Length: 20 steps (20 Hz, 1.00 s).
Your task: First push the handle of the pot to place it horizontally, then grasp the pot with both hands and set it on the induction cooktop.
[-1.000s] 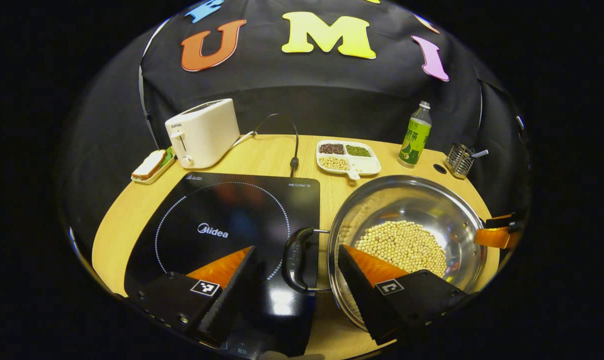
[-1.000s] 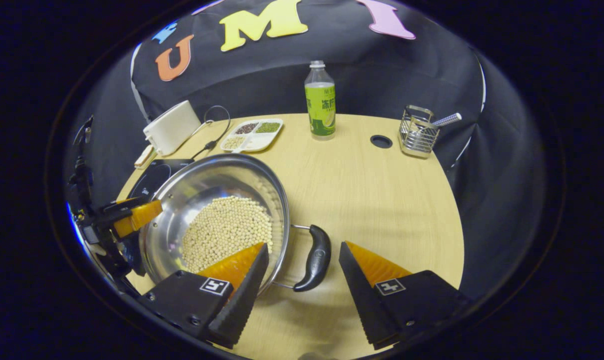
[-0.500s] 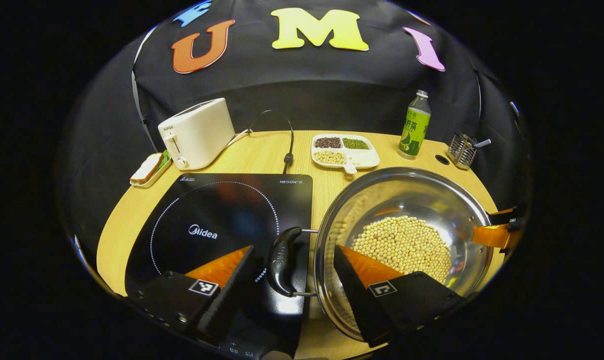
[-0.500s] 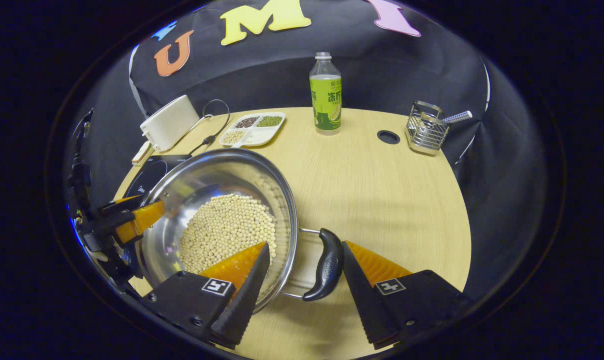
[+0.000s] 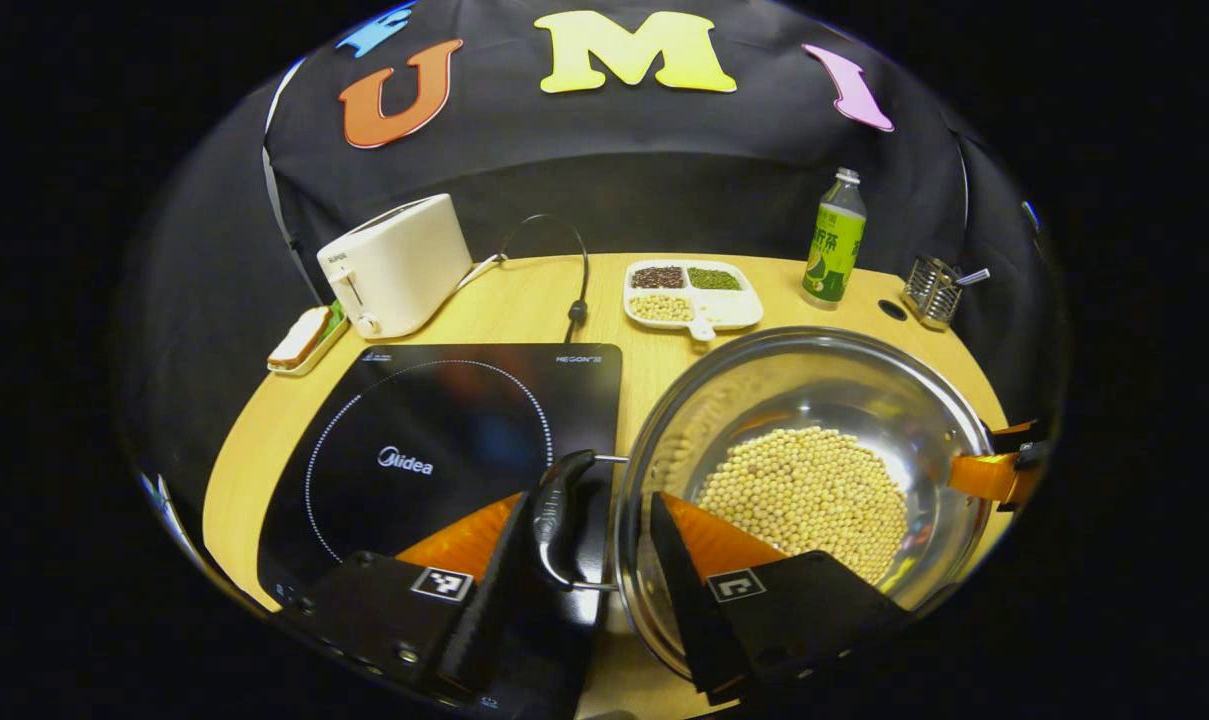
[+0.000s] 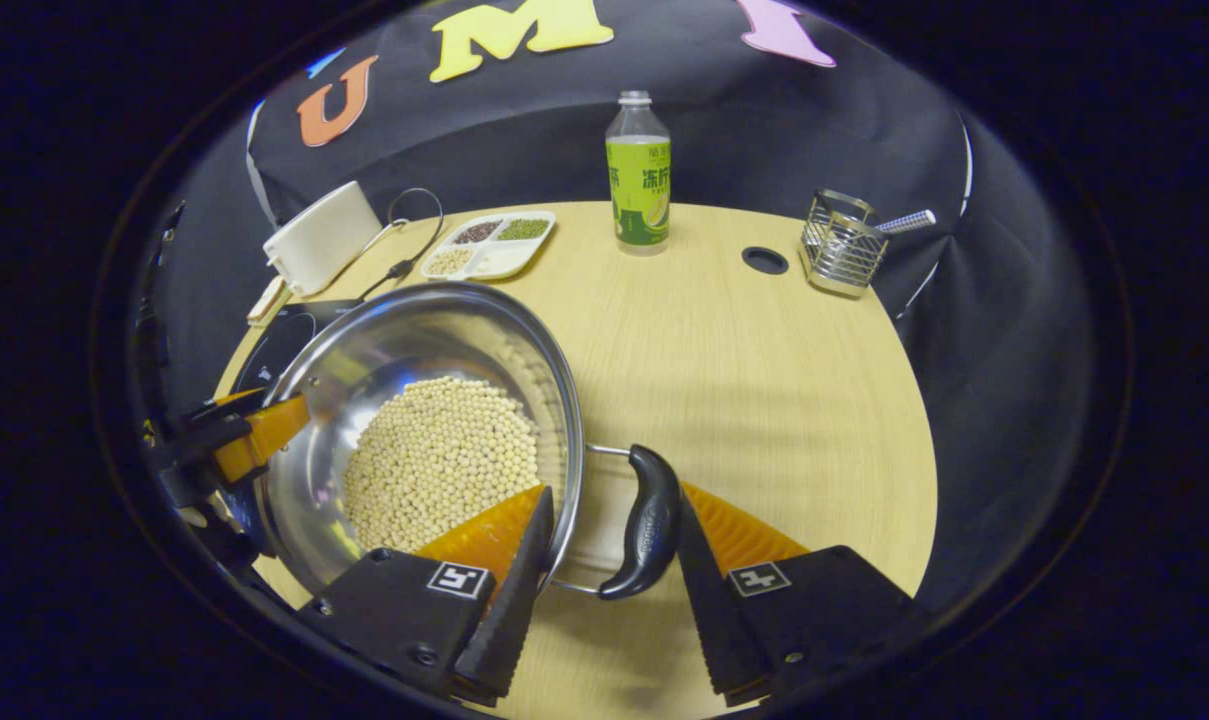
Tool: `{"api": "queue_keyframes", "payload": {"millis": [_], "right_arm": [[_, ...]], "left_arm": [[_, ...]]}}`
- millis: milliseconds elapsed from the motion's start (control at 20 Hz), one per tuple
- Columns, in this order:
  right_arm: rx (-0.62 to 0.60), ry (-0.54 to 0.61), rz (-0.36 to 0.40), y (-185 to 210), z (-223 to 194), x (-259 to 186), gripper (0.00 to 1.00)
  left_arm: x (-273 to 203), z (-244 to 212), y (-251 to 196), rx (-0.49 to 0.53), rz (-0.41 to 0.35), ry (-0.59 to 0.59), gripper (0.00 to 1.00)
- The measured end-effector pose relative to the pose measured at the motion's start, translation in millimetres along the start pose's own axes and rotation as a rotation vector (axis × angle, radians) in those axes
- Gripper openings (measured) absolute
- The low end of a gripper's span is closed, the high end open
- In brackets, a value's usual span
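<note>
A steel pot [image 5: 814, 385] holding soybeans [image 5: 804, 490] stands on the wooden table just right of the black induction cooktop [image 5: 434, 430]. Its two black handles lie level, one at each side. My left gripper [image 5: 586, 500] straddles the cooktop-side handle [image 5: 559, 505]: one finger presses the handle's outside, the other is inside the pot against its wall. My right gripper [image 6: 614, 495] clamps the opposite handle [image 6: 647, 520] and the rim of the pot [image 6: 414, 340] the same way. Each view shows the other gripper's orange finger at the pot's far edge.
Along the back of the table stand a white toaster [image 5: 396, 262] with its cable [image 5: 572, 300], a divided dish of beans [image 5: 692, 298], a green bottle [image 5: 834, 245] and a wire holder [image 5: 932, 293]. A small plate with a sandwich [image 5: 304, 338] lies left of the cooktop.
Both grippers have narrowed: each pair of fingers closed from a wide stance onto its handle and the pot rim. The pot appears slightly closer and larger in both views.
</note>
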State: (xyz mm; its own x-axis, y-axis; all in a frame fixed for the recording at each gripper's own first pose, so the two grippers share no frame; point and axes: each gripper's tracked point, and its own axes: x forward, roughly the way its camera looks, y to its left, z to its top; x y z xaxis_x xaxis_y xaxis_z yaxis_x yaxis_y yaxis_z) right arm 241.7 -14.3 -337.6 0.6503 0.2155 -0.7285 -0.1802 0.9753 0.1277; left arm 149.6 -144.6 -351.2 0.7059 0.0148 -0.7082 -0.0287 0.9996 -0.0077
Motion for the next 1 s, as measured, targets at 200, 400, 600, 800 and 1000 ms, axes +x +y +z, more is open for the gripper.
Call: {"api": "queue_keyframes", "payload": {"millis": [200, 400, 600, 800, 1000], "right_arm": [[-0.009, 0.023, -0.033, 0, -1, 0, 0.66], [0.010, 0.020, -0.033, -1, -1, -2, 0.55], [0.013, 0.012, -0.038, -3, -1, -9, 0.51], [0.018, 0.000, -0.041, -2, 6, -18, 0.51], [0.029, -0.005, -0.036, 6, 10, -26, 0.51]], "left_arm": [[3, -1, 0, 0.001, -0.001, 0.011, 0.63], [0, 0, -1, 0.003, -0.006, 0.016, 0.55], [1, 2, 0, 0.009, -0.014, 0.007, 0.55], [-3, 9, 3, 0.018, -0.017, -0.008, 0.55], [-9, 19, 9, 0.034, -0.020, -0.017, 0.55]]}}
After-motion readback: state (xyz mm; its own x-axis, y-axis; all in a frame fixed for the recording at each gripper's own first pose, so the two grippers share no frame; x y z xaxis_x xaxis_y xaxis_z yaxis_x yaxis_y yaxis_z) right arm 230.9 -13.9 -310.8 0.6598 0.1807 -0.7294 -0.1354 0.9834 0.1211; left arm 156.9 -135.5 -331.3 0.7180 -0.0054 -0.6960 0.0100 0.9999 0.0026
